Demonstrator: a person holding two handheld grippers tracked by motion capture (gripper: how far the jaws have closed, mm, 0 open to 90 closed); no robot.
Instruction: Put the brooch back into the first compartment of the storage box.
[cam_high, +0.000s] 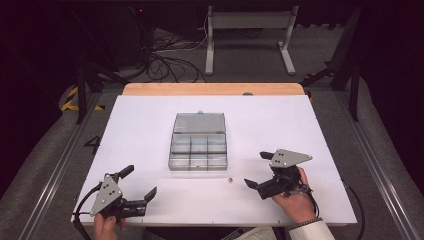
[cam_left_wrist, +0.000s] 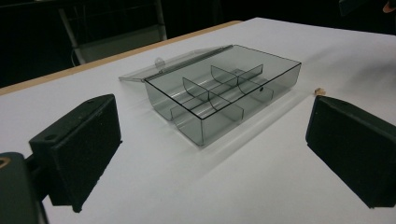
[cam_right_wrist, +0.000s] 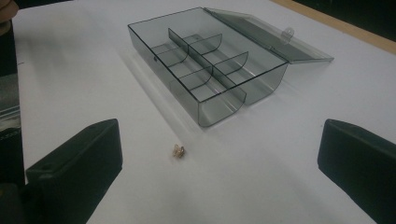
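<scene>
- One clear box (cam_high: 198, 148) sits on the white table (cam_high: 150, 120), and everything below is placed relative to it.
- The box has one lid (cam_high: 199, 122), swung fully open and lying flat on the table on the box's far side, joined along that far edge.
- Inside the box, one long divider runs its length and curved cross walls split each half; I count six compartments in two rows of three, and all six look bare.
- One small gold-coloured piece (cam_high: 230, 180) lies on the table just off the box's near right corner, apart from the box wall. In the right gripper view the same piece (cam_right_wrist: 179, 150) lies between the box and the jaws, too small to tell what it is.
- Two grippers are in use, one per hand.
- The left gripper (cam_high: 138, 184) is well off the box's near left corner, jaws spread wide and holding nothing.
- The right gripper (cam_high: 259, 170) is off the box's near right side, near the gold piece but not touching it; its jaws are spread wide and bare too.
- Each gripper carries one grey three-cornered plate on top.
</scene>
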